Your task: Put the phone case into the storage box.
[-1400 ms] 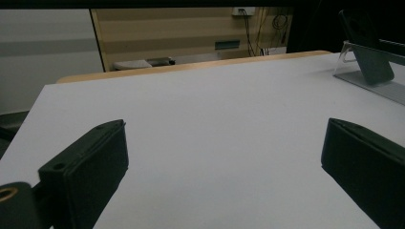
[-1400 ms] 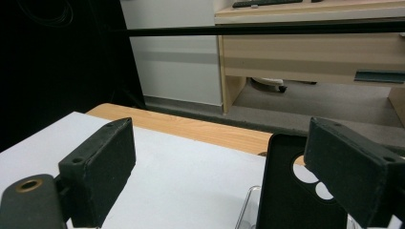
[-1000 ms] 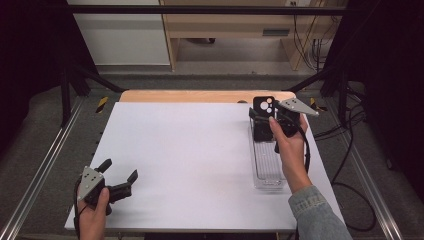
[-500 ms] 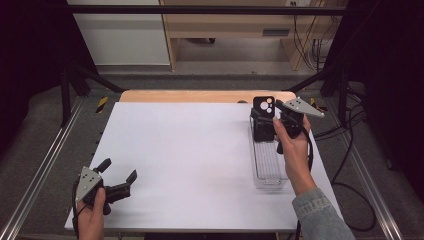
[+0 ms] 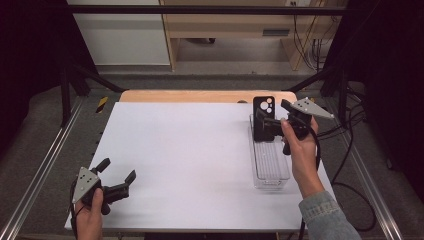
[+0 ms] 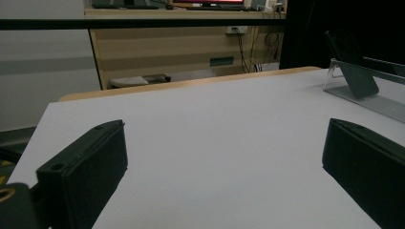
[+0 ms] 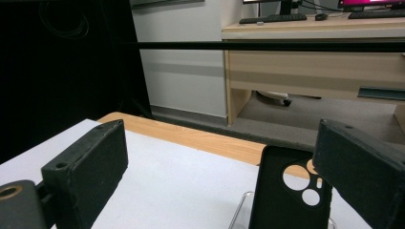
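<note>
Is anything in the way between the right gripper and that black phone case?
Nothing visible is. The right gripper is open right beside the black phone case, which stands upright at the far end of the clear tray.

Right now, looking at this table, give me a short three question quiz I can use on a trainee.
1. True or false: the black phone case stands upright at the far end of the clear tray.
2. Which gripper is nearer the phone case? A) left gripper B) right gripper
3. Fill in: the left gripper's jaws stand ____ over the white table.

Key
1. True: it stands in the tray's far end, camera cutouts at the top.
2. B: the right gripper is beside the case, jaws apart in its own view.
3. Open, with nothing between them.
</note>
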Demonstrator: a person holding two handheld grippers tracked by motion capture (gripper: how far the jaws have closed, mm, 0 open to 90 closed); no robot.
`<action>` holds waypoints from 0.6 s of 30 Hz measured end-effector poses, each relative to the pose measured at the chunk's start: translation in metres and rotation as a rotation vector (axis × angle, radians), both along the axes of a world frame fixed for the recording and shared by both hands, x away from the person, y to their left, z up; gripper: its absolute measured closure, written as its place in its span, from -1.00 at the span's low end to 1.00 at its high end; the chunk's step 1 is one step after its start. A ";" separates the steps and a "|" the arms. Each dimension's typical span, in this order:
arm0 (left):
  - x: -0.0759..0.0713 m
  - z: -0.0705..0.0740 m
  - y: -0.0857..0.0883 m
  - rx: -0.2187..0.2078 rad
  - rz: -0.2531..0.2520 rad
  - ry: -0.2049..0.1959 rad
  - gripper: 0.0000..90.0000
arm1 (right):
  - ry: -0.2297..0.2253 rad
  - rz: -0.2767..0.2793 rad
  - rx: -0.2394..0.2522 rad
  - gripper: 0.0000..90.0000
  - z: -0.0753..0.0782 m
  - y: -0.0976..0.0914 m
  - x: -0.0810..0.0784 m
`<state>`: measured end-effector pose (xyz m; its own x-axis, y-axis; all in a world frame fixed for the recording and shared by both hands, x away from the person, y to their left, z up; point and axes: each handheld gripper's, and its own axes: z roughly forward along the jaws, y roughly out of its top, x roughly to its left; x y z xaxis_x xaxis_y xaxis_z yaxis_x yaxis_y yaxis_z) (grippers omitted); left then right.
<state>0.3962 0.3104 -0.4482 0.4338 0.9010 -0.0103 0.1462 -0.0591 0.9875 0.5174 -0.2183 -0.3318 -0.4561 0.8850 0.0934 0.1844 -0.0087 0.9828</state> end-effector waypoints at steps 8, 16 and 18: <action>-0.002 0.000 0.004 -0.002 -0.008 0.000 -0.97 | -0.003 -0.001 -0.005 -0.91 0.003 -0.012 -0.009; -0.006 0.001 0.009 -0.001 -0.015 -0.006 -0.97 | -0.030 -0.016 -0.020 -0.94 0.003 -0.028 -0.020; -0.007 0.001 0.008 0.001 -0.020 -0.008 -0.97 | -0.047 -0.024 -0.023 -0.94 0.003 -0.031 -0.023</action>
<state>0.3891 0.3186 -0.4472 0.4521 0.8919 -0.0055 0.1370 -0.0633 0.9885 0.4945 -0.2498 -0.3292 -0.4380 0.8975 0.0520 0.1381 0.0100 0.9904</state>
